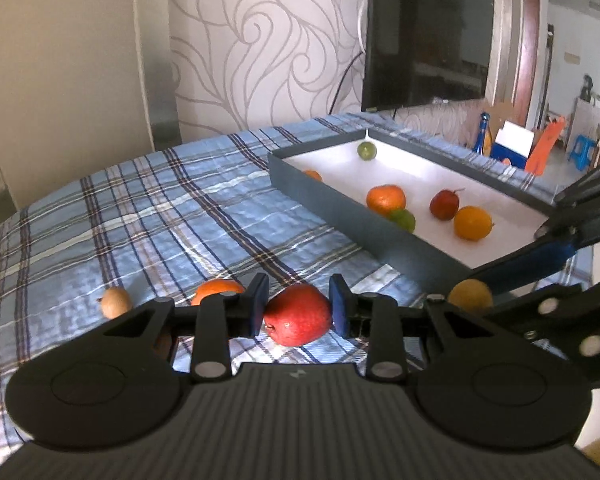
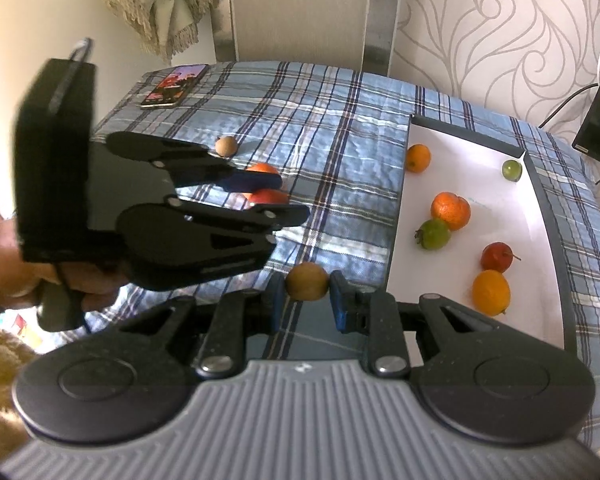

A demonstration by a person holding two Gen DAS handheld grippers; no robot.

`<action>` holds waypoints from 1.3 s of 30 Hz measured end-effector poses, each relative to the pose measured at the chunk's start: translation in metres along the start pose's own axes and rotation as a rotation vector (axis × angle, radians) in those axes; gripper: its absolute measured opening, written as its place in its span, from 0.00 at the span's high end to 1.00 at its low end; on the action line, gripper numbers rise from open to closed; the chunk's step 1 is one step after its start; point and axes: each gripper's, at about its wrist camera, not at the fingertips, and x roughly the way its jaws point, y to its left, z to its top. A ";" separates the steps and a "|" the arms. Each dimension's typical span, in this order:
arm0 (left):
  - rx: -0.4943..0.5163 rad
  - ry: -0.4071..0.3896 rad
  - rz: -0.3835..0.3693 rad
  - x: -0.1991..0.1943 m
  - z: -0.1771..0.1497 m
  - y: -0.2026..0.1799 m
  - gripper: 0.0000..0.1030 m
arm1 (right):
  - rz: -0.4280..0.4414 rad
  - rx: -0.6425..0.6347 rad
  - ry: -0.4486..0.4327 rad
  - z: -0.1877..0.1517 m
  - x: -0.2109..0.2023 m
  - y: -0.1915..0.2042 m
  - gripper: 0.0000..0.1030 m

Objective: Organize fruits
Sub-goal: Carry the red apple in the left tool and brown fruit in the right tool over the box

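Observation:
My left gripper [image 1: 298,310] is shut on a red apple [image 1: 298,314] just above the plaid cloth; it also shows in the right wrist view [image 2: 260,196]. My right gripper [image 2: 305,296] is shut on a small brown-yellow fruit [image 2: 307,281], which also shows in the left wrist view [image 1: 470,294]. An orange [image 1: 218,289] and a small tan fruit [image 1: 116,302] lie on the cloth to the left. The grey tray [image 1: 340,216] with a white floor holds several fruits: oranges [image 2: 451,210], green ones [image 2: 433,233] and a small red one [image 2: 497,257].
A phone [image 2: 174,85] lies at the far left corner of the table. A TV [image 1: 428,36] hangs on the wall behind the tray. The table edge [image 2: 592,400] runs just right of the tray.

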 end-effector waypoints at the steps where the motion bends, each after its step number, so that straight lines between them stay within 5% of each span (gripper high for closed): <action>1: -0.011 0.000 0.004 -0.004 0.000 0.001 0.63 | 0.003 -0.001 -0.002 0.000 -0.001 0.001 0.73; 15: -0.128 -0.008 0.115 -0.058 0.000 0.027 0.63 | 0.060 0.020 -0.038 0.005 -0.016 0.003 0.73; 39: -0.168 0.003 0.220 -0.070 0.012 0.044 0.63 | 0.101 0.051 -0.088 0.006 -0.025 -0.001 0.73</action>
